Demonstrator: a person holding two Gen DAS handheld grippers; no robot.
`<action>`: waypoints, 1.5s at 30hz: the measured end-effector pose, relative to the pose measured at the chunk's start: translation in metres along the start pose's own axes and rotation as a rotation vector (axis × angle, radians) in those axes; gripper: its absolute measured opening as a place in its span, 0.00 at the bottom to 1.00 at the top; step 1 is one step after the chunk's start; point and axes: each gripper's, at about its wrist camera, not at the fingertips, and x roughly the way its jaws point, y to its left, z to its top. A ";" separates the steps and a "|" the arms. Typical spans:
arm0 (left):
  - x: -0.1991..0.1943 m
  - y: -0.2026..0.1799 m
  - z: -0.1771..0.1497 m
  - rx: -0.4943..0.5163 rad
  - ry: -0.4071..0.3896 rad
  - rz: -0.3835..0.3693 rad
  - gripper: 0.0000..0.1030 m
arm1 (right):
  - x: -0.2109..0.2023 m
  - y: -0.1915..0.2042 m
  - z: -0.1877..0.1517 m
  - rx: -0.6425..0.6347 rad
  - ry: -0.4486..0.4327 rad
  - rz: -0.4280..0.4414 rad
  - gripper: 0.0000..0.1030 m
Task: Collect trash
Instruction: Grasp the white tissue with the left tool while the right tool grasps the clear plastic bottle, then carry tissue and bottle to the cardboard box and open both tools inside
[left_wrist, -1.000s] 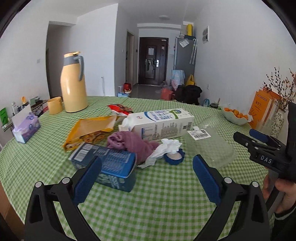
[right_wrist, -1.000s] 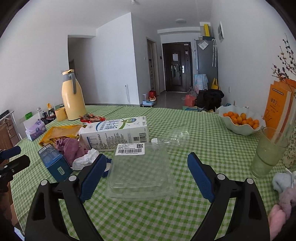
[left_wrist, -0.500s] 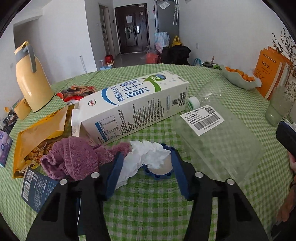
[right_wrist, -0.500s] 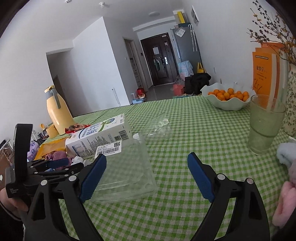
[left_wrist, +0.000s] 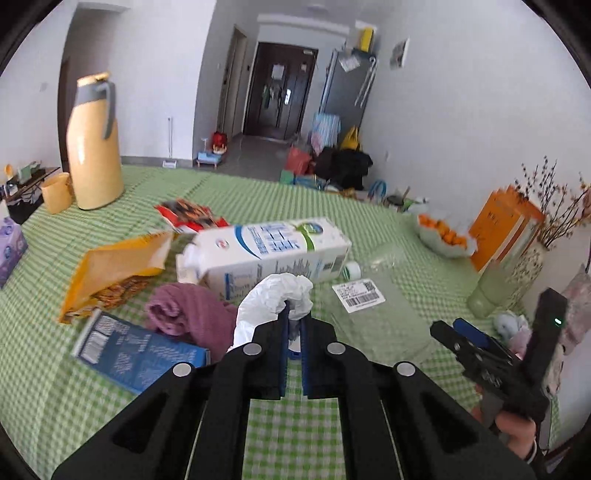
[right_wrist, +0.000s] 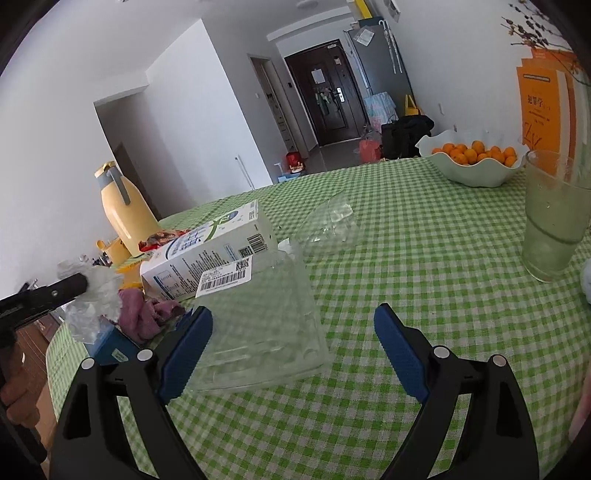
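Note:
My left gripper (left_wrist: 293, 314) is shut on a crumpled white tissue (left_wrist: 273, 295) and holds it above the green checked table (left_wrist: 295, 424); the tissue also shows in the right wrist view (right_wrist: 94, 295). A white milk carton (left_wrist: 269, 251) lies on its side behind it. A clear plastic box with a barcode label (right_wrist: 258, 325) lies flat in front of my right gripper (right_wrist: 291, 343), which is open and empty. A purple cloth (left_wrist: 188, 314), a blue box (left_wrist: 136, 350), a yellow paper bag (left_wrist: 118, 266) and a red wrapper (left_wrist: 188, 216) lie to the left.
A yellow thermos jug (left_wrist: 94, 144) and cup (left_wrist: 55, 192) stand at the far left. A bowl of oranges (right_wrist: 476, 162), a glass (right_wrist: 554, 218) and an orange book (right_wrist: 543, 92) stand at the right. A crumpled clear wrapper (right_wrist: 328, 225) lies mid-table.
My left gripper has closed on the white tissue and lifted it off the table. My right gripper has moved slightly closer to the clear box and stays open.

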 end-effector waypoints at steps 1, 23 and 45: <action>-0.008 0.001 0.000 0.003 -0.014 0.006 0.02 | 0.002 -0.003 0.008 0.006 0.006 -0.018 0.83; -0.076 0.041 -0.018 -0.106 -0.045 0.064 0.02 | 0.121 -0.056 0.099 0.137 0.315 0.258 0.05; -0.169 0.110 -0.064 -0.243 -0.156 0.192 0.02 | -0.030 0.152 0.076 -0.347 0.083 0.334 0.02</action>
